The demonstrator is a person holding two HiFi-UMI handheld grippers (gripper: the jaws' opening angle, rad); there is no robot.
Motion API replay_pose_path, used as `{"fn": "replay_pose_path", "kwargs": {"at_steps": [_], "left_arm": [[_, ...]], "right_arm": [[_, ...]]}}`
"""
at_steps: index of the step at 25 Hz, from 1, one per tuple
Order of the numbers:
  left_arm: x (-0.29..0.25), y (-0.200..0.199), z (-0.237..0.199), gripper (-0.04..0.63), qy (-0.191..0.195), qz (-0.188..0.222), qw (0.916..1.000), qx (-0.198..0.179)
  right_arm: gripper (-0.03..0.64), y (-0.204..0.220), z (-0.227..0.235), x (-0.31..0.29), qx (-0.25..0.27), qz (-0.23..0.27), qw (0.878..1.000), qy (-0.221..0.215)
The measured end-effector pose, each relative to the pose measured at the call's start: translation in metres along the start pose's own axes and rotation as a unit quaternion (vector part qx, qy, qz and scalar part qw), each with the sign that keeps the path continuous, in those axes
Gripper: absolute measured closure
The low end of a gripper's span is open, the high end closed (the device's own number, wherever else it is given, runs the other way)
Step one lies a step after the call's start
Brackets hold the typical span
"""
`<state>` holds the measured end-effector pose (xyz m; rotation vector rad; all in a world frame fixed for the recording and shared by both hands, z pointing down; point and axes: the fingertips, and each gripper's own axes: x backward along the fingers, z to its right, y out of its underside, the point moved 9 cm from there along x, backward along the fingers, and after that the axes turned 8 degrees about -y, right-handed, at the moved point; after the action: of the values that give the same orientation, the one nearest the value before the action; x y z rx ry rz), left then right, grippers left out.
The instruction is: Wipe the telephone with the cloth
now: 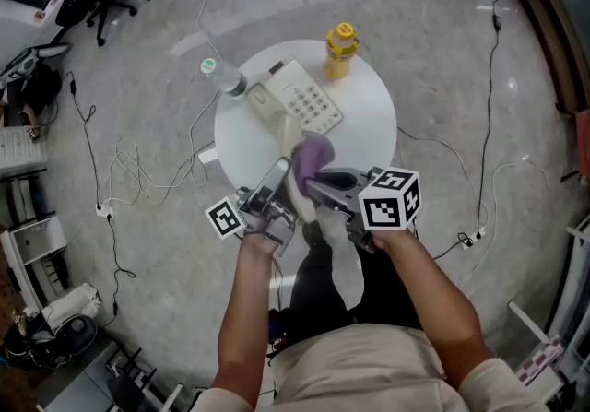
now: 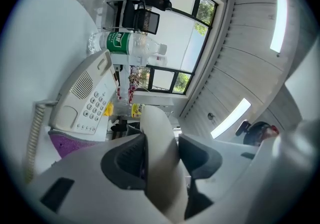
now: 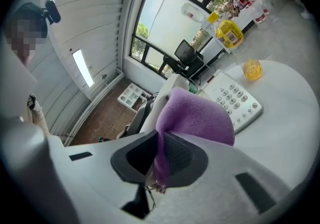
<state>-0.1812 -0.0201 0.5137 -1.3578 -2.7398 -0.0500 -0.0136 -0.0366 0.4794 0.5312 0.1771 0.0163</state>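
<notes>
Your left gripper [image 2: 160, 152] clamps the handset [image 2: 157, 127], its long axis pointing away toward the telephone base [image 1: 304, 99]. Your right gripper [image 3: 160, 157], pinching the cloth [image 3: 197, 115], sits just right of it, cloth against handset.

You had one telephone [image 1: 309, 101], one handset [image 1: 292, 134], one purple cloth [image 1: 313, 152], one clear water bottle [image 1: 224, 76], one yellow bottle [image 1: 340, 49], one round table [image 1: 369, 120], and two grippers: left gripper [image 1: 282, 170], right gripper [image 1: 313, 182].
</notes>
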Motion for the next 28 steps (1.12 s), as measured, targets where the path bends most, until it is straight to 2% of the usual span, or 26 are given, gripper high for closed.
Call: {"fn": "replay_pose_path", "kwargs": {"at_steps": [5, 8, 14, 17, 22, 26, 28], "left_arm": [[-0.004, -0.008, 0.013, 0.394, 0.008, -0.008, 0.9998, -0.013], [-0.005, -0.01, 0.018, 0.394, 0.012, -0.009, 0.9997, -0.017], [0.002, -0.01, 0.012, 0.394, -0.002, 0.01, 0.9999, -0.007], [0.004, -0.011, 0.01, 0.394, -0.015, 0.008, 0.9998, -0.011], [0.003, -0.011, 0.005, 0.394, -0.042, -0.017, 0.9984, -0.033], [-0.001, -0.005, 0.003, 0.394, -0.054, -0.028, 0.9975, -0.037], [-0.002, -0.004, 0.001, 0.394, -0.055, -0.029, 0.9975, -0.034]], "right_arm": [[0.588, -0.023, -0.003, 0.002, 0.012, 0.059, 0.998, 0.02], [0.588, -0.032, -0.004, 0.002, 0.018, 0.074, 0.997, 0.028], [0.588, -0.017, -0.009, -0.005, 0.005, 0.011, 1.0, -0.005], [0.588, -0.01, -0.01, -0.002, 0.014, -0.017, 1.0, 0.003], [0.588, -0.019, -0.015, 0.008, 0.083, -0.026, 0.994, 0.06], [0.588, -0.037, -0.025, 0.007, 0.165, -0.059, 0.98, 0.09], [0.588, -0.043, -0.025, 0.006, 0.19, -0.083, 0.972, 0.11]]}}
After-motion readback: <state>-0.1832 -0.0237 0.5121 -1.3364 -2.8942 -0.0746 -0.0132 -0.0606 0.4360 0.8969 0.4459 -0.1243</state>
